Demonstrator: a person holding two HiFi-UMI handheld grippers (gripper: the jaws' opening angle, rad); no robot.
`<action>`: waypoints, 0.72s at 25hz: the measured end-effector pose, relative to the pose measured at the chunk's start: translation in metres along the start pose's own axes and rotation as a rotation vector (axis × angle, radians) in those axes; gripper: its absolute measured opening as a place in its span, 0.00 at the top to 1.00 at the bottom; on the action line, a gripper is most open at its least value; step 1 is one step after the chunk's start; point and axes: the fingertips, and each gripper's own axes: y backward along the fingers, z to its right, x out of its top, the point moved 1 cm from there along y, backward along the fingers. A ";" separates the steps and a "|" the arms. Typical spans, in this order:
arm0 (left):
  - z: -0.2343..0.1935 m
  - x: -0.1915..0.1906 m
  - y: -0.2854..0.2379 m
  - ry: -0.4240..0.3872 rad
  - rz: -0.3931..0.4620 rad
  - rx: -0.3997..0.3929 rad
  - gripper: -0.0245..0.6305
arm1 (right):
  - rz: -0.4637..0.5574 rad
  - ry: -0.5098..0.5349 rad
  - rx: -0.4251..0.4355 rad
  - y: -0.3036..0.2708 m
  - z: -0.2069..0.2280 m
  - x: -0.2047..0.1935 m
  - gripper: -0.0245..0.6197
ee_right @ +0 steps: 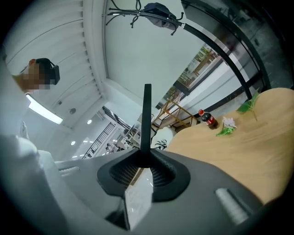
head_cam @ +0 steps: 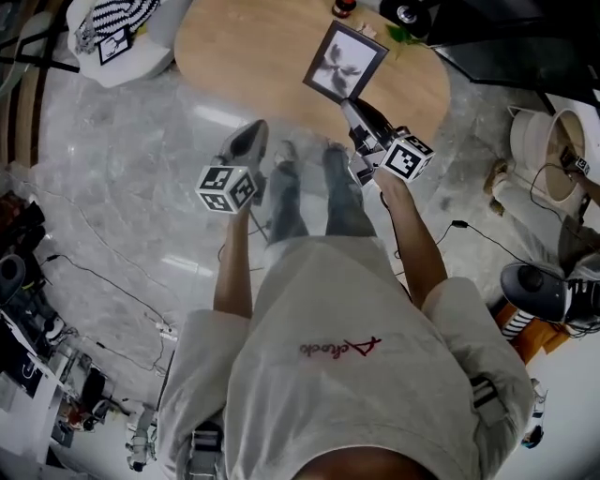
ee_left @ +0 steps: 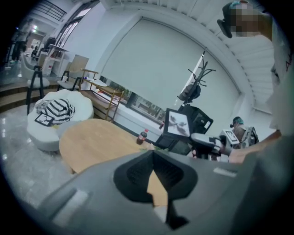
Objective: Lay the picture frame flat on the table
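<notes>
a cola bottle (ee_right: 209, 119) stands near green leaves (ee_right: 246, 106); a striped cushion (ee_left: 56, 109) lies on a white pouf (ee_left: 46, 136).

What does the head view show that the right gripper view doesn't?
Head view only: the front of the picture frame with its image, tilted over the table. It also shows the left tongs, holding nothing, over the floor, and the person's legs.
Right gripper view only: the frame edge-on, a thin dark strip clamped between the pads of the right tongs, and a coat stand overhead.
Both: the frame, the wooden table and the right tongs gripping the frame's edge.
</notes>
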 end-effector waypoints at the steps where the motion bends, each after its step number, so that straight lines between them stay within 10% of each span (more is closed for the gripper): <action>1: -0.002 -0.007 -0.001 0.007 -0.008 0.001 0.96 | -0.010 -0.003 -0.006 0.001 0.005 -0.006 0.85; 18: -0.047 -0.087 -0.041 0.055 -0.076 0.023 0.96 | -0.112 -0.073 -0.042 0.004 0.095 -0.078 0.85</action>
